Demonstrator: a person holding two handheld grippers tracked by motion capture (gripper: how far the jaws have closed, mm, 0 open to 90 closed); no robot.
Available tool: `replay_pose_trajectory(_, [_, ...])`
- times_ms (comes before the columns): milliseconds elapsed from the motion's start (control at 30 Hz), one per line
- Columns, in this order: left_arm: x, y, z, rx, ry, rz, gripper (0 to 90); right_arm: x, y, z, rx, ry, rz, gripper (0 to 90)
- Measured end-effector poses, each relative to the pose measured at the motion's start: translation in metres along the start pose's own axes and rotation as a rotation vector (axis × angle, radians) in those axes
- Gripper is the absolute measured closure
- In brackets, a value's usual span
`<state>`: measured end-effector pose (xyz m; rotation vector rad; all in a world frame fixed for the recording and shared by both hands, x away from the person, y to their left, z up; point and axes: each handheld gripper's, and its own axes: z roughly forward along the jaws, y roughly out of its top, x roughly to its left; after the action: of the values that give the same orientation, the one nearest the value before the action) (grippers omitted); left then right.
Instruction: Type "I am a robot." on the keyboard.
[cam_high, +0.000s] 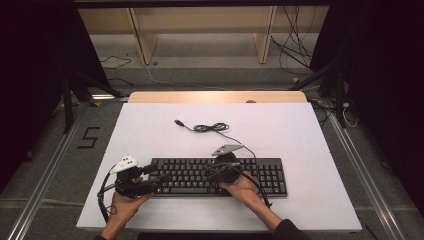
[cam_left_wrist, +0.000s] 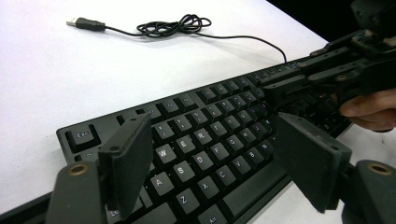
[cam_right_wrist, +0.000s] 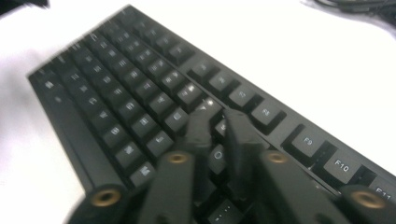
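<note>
Left gripper (cam_left_wrist: 212, 163) fingers are spread wide over the black plastic full-size keyboard (cam_high: 220, 176), nothing gripped. Right gripper (cam_right_wrist: 217, 128) fingers are nearly together, tips down among keys. Keyboard's sat flat on the white desk (cam_high: 150, 130).

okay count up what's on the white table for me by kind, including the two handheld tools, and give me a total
Keyboards: 1, the black keyboard
Cables: 1, the keyboard's black USB cable, loosely coiled behind it
Handheld tools: 2, the left tool over the keyboard's left end, jaws apart, and the right tool over the keys, jaws nearly together
Total: 4
</note>
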<state>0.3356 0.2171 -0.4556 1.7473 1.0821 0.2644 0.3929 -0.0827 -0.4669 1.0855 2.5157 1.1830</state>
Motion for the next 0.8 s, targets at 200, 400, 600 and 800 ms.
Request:
replay_pose_trajectory(200, [-0.001,0.000,0.002,0.010,0.003,0.007,28.8,0.002,0.000,-0.013,-0.059,0.035,0.006,60.1])
replay_pose_trajectory(400, [-0.002,0.002,0.005,0.024,0.011,0.017,37.2,0.006,-0.002,-0.025,-0.104,0.066,0.003,46.0])
replay_pose_trajectory(600, [-0.003,0.005,0.013,0.052,0.016,0.030,51.1,0.007,-0.009,-0.036,-0.140,0.082,0.001,41.8])
replay_pose_trajectory(800, [-0.007,0.008,0.025,0.100,0.012,0.066,67.5,0.009,-0.016,-0.042,-0.153,0.090,0.003,39.0])
